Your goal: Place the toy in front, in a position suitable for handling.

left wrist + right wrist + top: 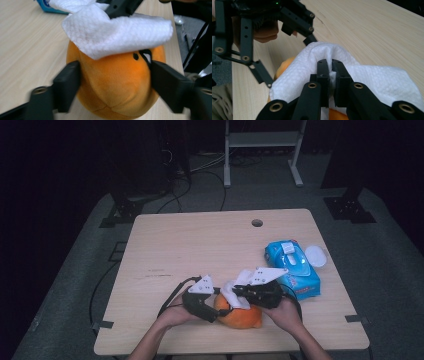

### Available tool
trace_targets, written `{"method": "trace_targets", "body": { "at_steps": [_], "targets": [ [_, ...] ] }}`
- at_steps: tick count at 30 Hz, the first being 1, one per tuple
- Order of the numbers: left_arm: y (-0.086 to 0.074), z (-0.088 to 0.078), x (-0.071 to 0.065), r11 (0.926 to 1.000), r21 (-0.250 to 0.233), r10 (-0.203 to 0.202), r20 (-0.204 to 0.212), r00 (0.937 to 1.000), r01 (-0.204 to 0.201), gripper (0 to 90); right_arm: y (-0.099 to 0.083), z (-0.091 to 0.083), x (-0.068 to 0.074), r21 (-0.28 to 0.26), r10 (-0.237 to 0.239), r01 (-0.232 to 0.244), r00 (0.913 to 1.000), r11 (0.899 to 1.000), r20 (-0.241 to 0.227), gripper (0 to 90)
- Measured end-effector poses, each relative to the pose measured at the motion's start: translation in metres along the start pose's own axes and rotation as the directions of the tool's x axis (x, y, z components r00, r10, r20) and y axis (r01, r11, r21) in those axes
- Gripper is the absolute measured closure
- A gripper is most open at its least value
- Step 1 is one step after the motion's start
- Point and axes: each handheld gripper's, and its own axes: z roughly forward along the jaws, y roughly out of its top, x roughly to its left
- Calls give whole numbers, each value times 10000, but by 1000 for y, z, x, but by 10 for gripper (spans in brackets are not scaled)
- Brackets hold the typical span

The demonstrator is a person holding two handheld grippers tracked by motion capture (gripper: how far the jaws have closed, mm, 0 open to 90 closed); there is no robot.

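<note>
My left tool (113, 82) squeezes the soft, squashy orange plush toy (117, 87) at its sides, while my right tool (330, 68) pinches the limp white wet wipe (367, 80) shut at its fold.

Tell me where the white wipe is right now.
In the high view the white wipe lies draped over the orange plush toy near the table's front edge, pinched by the right tongs.

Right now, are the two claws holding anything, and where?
The right gripper pinches the white wipe at a bunched-up fold. The left gripper clasps the orange plush toy by its two sides.
</note>
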Motion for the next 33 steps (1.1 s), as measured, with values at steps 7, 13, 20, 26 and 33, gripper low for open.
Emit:
{"method": "trace_targets", "body": {
  "at_steps": [7,13,20,26,33],
  "targets": [
    [4,3,-2,9999,-122,32,-105,9999,-33,271,-1,-2,0,158,-47,45,9999,9999,122,841],
    [8,3,-11,9975,170,698,-362,9969,-693,284,17,13,14,198,-539,542,9984,9983,-159,842],
    [0,2,-3,9991,60,422,-235,9988,-420,287,6,7,-4,394,-168,155,9993,9991,324,842],
    [-3,4,1,9999,-119,71,-262,9996,-75,296,-24,-25,-22,236,682,-705,9937,9972,884,843],
    [-6,5,8,9984,-264,-513,-350,9981,504,296,-40,-39,0,227,523,-537,9969,9983,591,842]
  ]
}}
